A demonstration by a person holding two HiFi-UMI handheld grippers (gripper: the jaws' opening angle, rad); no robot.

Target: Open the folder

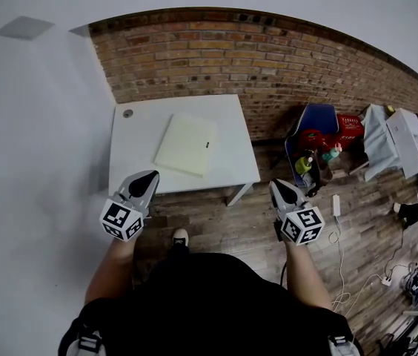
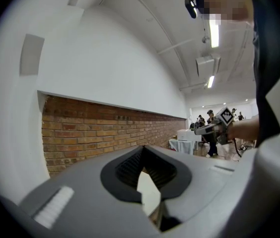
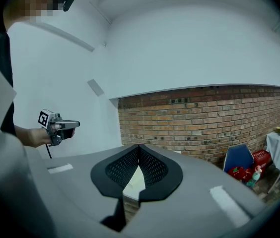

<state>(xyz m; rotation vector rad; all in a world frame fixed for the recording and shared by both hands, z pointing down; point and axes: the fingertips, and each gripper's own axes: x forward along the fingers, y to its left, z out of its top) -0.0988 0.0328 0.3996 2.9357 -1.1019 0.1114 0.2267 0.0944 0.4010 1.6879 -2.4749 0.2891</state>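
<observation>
A pale yellow folder point(image 1: 187, 144) lies closed and flat on the white table point(image 1: 136, 136), a little right of its middle. My left gripper point(image 1: 152, 175) hovers at the table's near left corner, short of the folder, jaws shut and empty. My right gripper point(image 1: 274, 184) hangs over the wooden floor, just past the table's near right corner, also shut on nothing. In the left gripper view the pads of my left gripper point(image 2: 142, 148) meet at the tip, and the right gripper point(image 2: 198, 128) shows far off. In the right gripper view my right gripper point(image 3: 139, 146) is likewise closed, with the left gripper point(image 3: 76, 124) off to the side.
A brick wall point(image 1: 268, 58) runs behind the table, a white wall along its left. To the right stand a blue chair with red things point(image 1: 313, 124), bottles point(image 1: 305, 165) and a white cabinet point(image 1: 409, 136). Cables point(image 1: 339, 221) trail across the floor. A round cable hole point(image 1: 127, 113) marks the table's far left corner.
</observation>
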